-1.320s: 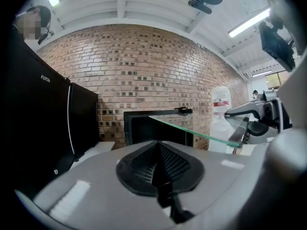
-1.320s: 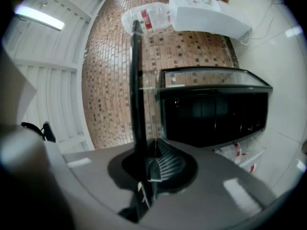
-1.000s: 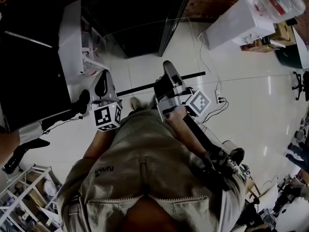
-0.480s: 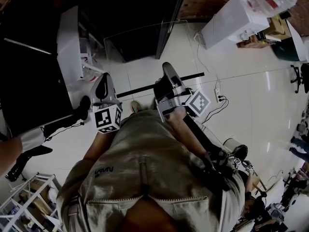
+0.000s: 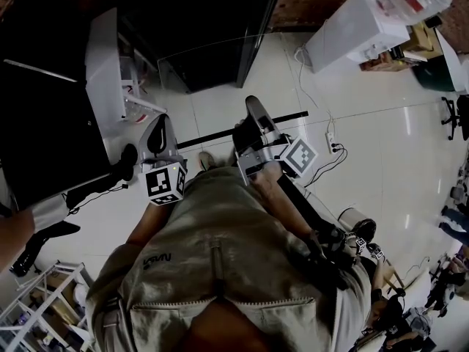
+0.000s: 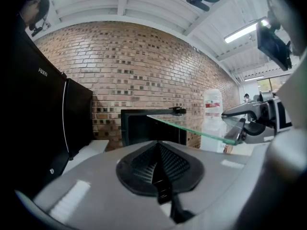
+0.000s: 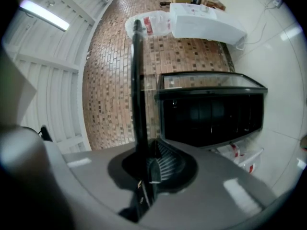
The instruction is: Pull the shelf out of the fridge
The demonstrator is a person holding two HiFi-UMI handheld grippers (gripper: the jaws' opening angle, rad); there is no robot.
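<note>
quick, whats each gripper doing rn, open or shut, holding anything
Left tongs: shut, nothing between them.
Right tongs: shut on the glass shelf, gripping its dark edge strip.

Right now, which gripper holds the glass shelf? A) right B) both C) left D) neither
A: in the right gripper view, the right gripper is closed on the dark edge of the glass shelf. The left gripper is shut, with nothing between its jaws.
</note>
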